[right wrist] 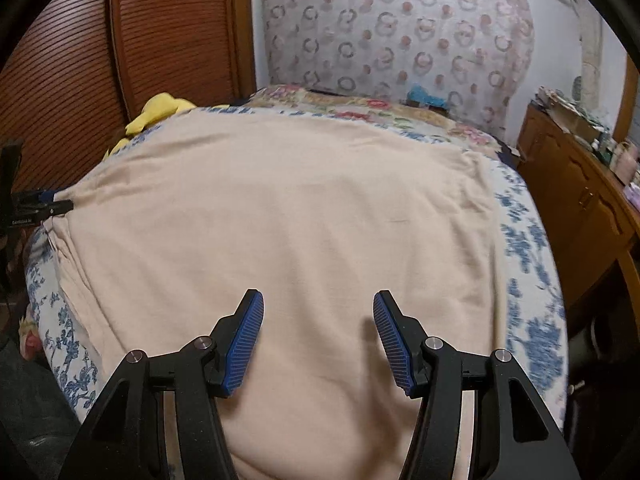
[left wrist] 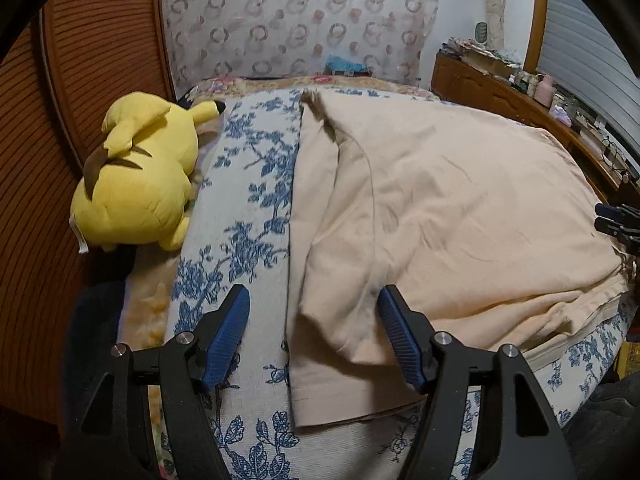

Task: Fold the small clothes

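Note:
A cream garment [left wrist: 440,208] lies spread on the blue-flowered bedspread [left wrist: 240,208], its left sleeve folded over the body. My left gripper [left wrist: 314,300] is open just above the sleeve's edge, its right finger over the cloth, holding nothing. In the right wrist view the same garment [right wrist: 280,220] fills the bed. My right gripper [right wrist: 318,300] is open above its near part, empty. The right gripper also shows at the right edge of the left wrist view [left wrist: 620,226], and the left gripper shows at the left edge of the right wrist view [right wrist: 40,206].
A yellow plush toy [left wrist: 140,176] lies at the bed's left side by a brown slatted wardrobe [left wrist: 80,60]. A patterned headboard [left wrist: 300,20] stands at the back. A wooden dresser [left wrist: 520,104] with clutter runs along the right.

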`<state>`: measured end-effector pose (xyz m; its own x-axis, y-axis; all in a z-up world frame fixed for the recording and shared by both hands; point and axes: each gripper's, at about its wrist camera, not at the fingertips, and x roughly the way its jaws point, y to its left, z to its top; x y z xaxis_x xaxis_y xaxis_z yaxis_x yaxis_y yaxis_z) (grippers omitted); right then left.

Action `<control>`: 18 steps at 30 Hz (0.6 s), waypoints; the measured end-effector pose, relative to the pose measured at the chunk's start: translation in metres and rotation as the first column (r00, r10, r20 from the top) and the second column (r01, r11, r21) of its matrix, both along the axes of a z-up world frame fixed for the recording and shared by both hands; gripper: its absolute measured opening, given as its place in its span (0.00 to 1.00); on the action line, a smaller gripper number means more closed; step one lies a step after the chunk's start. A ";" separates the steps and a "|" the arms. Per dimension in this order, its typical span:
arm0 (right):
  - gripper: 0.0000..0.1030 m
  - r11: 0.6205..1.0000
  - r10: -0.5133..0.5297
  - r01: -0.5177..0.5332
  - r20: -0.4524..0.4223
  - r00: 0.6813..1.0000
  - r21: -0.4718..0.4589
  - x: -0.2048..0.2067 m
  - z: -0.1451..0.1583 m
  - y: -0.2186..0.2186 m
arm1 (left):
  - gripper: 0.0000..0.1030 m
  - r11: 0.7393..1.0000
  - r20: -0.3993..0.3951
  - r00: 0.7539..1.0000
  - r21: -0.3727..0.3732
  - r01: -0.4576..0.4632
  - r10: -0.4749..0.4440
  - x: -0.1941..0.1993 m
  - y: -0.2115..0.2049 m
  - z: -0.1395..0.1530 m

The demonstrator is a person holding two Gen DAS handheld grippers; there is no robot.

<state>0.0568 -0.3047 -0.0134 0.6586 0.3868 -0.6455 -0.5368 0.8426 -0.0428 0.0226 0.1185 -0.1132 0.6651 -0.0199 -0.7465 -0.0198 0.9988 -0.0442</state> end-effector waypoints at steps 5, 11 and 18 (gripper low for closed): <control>0.58 1.000 -0.004 0.003 -0.032 0.999 -0.030 0.007 -0.008 0.009 | 0.67 1.000 0.012 1.000 0.006 -0.001 0.001 -0.003 -0.001 0.000; 0.67 0.999 0.013 -0.015 -0.041 0.999 -0.042 0.009 -0.007 0.016 | 0.71 1.000 0.020 1.000 0.006 -0.014 0.014 -0.005 -0.003 -0.001; 0.79 0.998 0.039 -0.042 -0.054 0.998 -0.053 0.011 -0.009 0.022 | 0.73 1.000 0.012 1.000 0.007 -0.028 0.028 -0.004 -0.004 -0.002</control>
<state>0.0683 -0.2827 -0.0225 0.6071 0.3763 -0.6999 -0.5733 0.8173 -0.0578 0.0187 0.1141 -0.1148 0.6745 0.0042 -0.7383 -0.0472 0.9982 -0.0374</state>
